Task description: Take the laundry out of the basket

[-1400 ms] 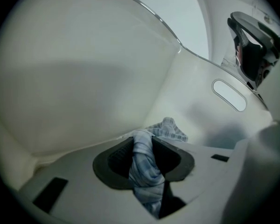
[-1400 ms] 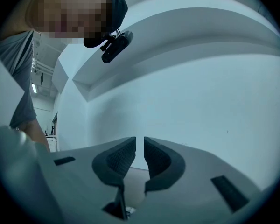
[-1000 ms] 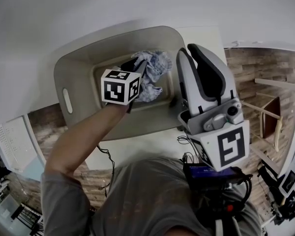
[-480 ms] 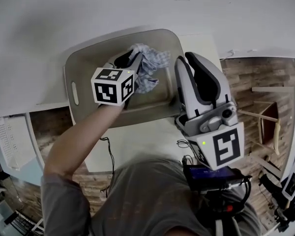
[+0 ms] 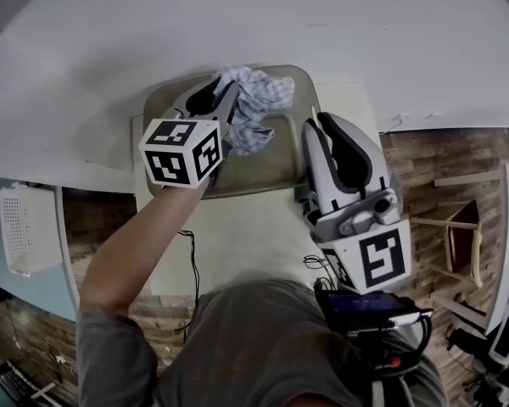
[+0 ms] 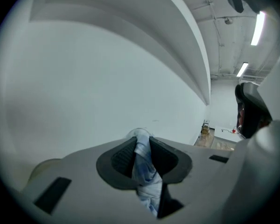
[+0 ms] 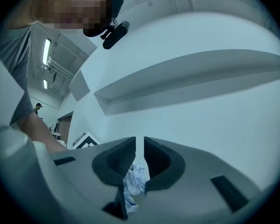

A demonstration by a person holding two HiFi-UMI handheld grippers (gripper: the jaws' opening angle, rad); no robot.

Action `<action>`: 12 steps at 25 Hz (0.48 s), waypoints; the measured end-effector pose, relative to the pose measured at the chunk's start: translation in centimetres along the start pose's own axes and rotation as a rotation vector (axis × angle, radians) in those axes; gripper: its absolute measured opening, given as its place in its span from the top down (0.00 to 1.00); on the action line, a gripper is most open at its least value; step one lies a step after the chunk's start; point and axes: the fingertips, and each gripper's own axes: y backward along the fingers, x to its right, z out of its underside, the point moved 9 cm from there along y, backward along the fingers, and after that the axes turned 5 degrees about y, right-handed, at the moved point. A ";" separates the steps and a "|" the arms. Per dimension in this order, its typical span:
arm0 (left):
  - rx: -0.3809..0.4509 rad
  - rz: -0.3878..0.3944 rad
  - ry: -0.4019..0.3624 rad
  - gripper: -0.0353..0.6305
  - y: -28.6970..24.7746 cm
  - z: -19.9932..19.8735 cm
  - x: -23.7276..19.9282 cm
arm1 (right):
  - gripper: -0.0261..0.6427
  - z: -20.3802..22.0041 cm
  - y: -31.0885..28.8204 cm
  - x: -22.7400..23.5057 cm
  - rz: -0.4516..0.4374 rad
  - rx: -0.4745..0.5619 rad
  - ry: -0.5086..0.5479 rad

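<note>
The left tool [image 6: 141, 136] is clamped on a blue-and-white checked cloth [image 6: 143, 171], which bunches between its jaws and hangs below them. In the head view this tool [image 5: 220, 91] holds the cloth [image 5: 254, 100] up over the far part of the beige basket [image 5: 280, 155]; whether its lower end touches the basket is unclear. The right tool [image 7: 139, 141] is all but closed, with a thin slit between its jaws and nothing in it. It [image 5: 321, 124] stands just right of the basket, above the white surface [image 5: 246, 236].
</note>
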 end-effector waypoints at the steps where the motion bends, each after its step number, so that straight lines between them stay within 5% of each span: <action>1: 0.021 -0.010 -0.001 0.82 0.8 -0.6 0.0 | 0.87 -0.2 0.3 -0.4 -0.006 0.003 0.002; 12: 0.250 -0.103 -0.064 0.82 13.1 -6.9 0.1 | 0.87 -3.5 2.3 -6.6 -0.127 0.067 0.028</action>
